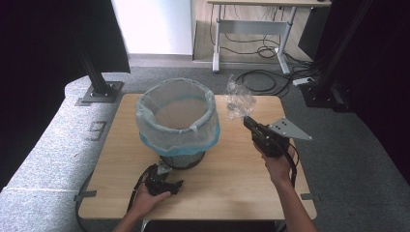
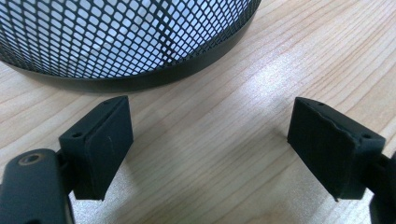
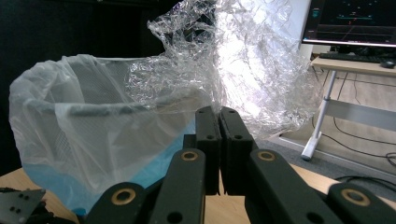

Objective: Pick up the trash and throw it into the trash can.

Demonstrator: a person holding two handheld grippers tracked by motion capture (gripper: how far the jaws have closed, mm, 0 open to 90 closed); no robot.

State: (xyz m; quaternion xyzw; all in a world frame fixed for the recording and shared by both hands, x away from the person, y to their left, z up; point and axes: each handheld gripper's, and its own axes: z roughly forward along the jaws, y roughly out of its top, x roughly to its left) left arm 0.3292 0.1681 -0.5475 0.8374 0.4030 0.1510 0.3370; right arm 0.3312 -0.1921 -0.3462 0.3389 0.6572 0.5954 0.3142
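Crumpled clear plastic wrap [image 1: 238, 100] pinched in right tongs [image 1: 247, 121], aloft at 3 o'clock of the bag-lined mesh bin [image 1: 176, 121]. Step: carrying to bin. Next: swing over the rim, release. Left tongs [image 2: 210, 144] apart, empty, on bench [image 1: 227, 174] at the bin's base.

We are seeing the mesh bin [image 2: 126, 42] running off the left gripper view's top edge, while the clear plastic wrap [image 3: 243, 65] is hiding its own pinched edge between closed jaws.
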